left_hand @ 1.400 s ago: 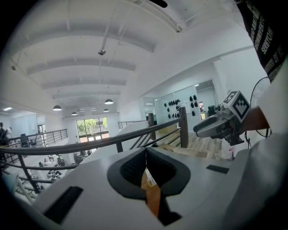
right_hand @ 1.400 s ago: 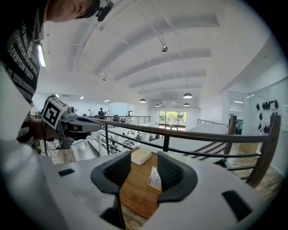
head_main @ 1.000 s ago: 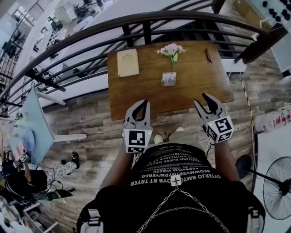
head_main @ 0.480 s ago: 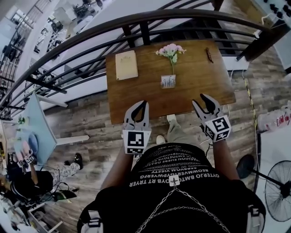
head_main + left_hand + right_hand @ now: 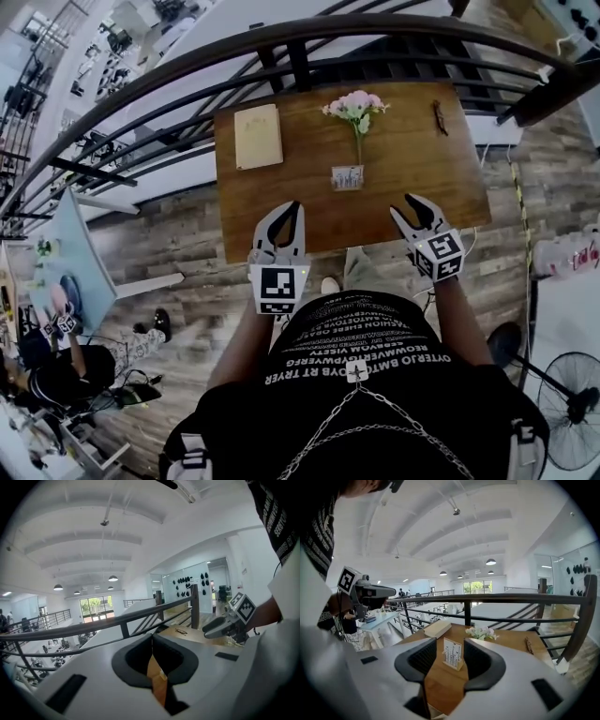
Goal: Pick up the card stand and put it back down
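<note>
Card stand: upright mid-bench, just in front of the flowers, clear on both flanks for a pinch
Right fingers: spread wide and empty; the stand lines up in your gap but sits well beyond the tips
Left fingers: tips together, holding nothing, over the bench's near edge
Next, likely: reach forward with the right, straddle the stand's 2 sides, then close

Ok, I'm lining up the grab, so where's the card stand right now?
In the head view the card stand sits at the middle of the wooden table, just nearer the person than the pink flowers, with the tan book farther left.
</note>
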The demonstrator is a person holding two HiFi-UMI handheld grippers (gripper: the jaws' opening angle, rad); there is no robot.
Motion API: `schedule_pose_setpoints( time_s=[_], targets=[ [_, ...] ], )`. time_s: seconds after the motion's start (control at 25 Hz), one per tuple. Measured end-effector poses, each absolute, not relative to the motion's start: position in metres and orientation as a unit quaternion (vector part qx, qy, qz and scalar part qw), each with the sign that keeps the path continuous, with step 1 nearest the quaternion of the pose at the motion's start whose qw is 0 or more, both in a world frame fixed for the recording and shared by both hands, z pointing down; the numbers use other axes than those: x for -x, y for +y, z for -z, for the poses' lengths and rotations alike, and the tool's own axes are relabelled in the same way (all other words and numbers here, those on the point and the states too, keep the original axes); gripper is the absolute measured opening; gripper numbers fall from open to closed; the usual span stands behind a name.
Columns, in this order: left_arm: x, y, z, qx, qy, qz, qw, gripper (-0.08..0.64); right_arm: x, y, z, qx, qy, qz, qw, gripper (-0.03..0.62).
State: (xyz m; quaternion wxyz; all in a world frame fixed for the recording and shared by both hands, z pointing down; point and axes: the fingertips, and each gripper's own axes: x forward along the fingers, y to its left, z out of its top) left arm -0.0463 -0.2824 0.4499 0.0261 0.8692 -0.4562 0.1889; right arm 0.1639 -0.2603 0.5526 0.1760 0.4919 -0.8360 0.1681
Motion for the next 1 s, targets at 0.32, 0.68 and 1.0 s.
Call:
schedule_pose_setpoints(
  time_s=[0.32, 0.68, 1.0],
  targets=[
    [0.041, -0.334, -0.452, -0.859, -0.474, -0.191, 0.033, 0.028, -0.163, -0.310, -0.617, -0.449, -0.843, -0.203, 0.214, 0.166],
    [0.046, -0.373, -0.470, -0.844, -0.493, -0.204, 0.050, 0.028, -0.144, -0.346, -0.708, -0.384, -0.855, -0.224, 0.267, 0.167],
    [0.043, -0.382, -0.485, -0.841, -0.493, -0.210, 0.070, 0.028, -0.126, -0.365, -0.763, -0.346, -0.857, -0.258, 0.283, 0.179]
  ],
)
